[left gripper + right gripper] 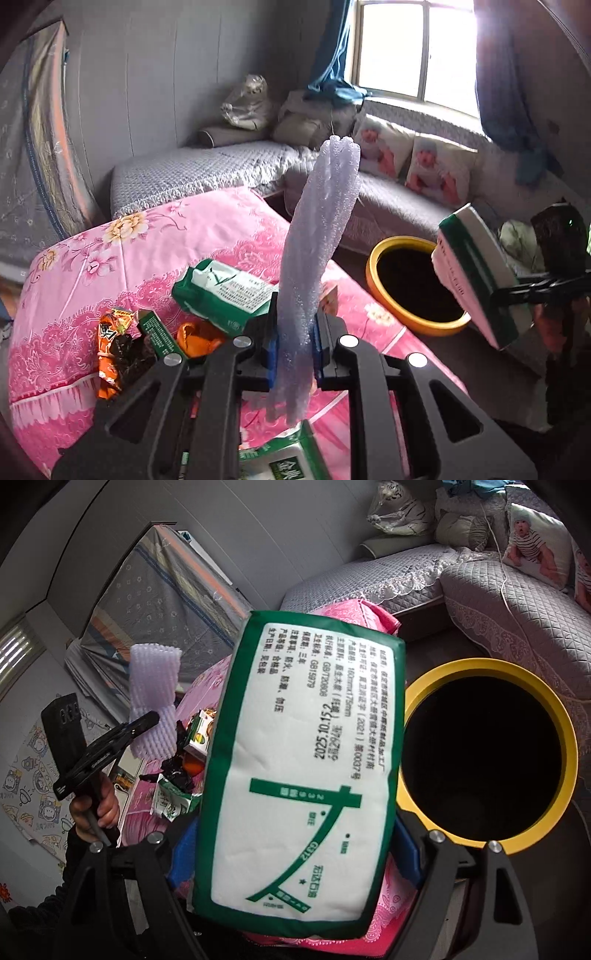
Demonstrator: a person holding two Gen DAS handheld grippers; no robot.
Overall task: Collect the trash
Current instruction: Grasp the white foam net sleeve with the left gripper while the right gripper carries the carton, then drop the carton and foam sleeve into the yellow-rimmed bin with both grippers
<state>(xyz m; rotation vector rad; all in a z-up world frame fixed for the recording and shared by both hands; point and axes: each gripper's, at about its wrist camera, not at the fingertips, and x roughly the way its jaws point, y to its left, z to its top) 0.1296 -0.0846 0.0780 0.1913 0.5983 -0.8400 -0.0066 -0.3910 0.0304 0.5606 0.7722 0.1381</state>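
Observation:
My left gripper [293, 345] is shut on a pale lilac foam net sleeve [317, 258], which stands up between its blue pads above the pink cloth. The same sleeve [153, 698] and left gripper [147, 720] show at the left of the right wrist view, lifted off the table. My right gripper [295, 853] is shut on a green-and-white tissue pack [306, 764], held wide across its sides, just left of the yellow-rimmed bin [487, 753]. In the left wrist view that pack [476, 277] hangs beside the bin [413, 291].
On the pink floral cloth [110, 258] lie another green tissue pack [221, 291], an orange snack wrapper [110, 347], a small green carton [159, 336] and a green pack at the near edge [284, 461]. A grey quilted sofa [207, 170] stands behind.

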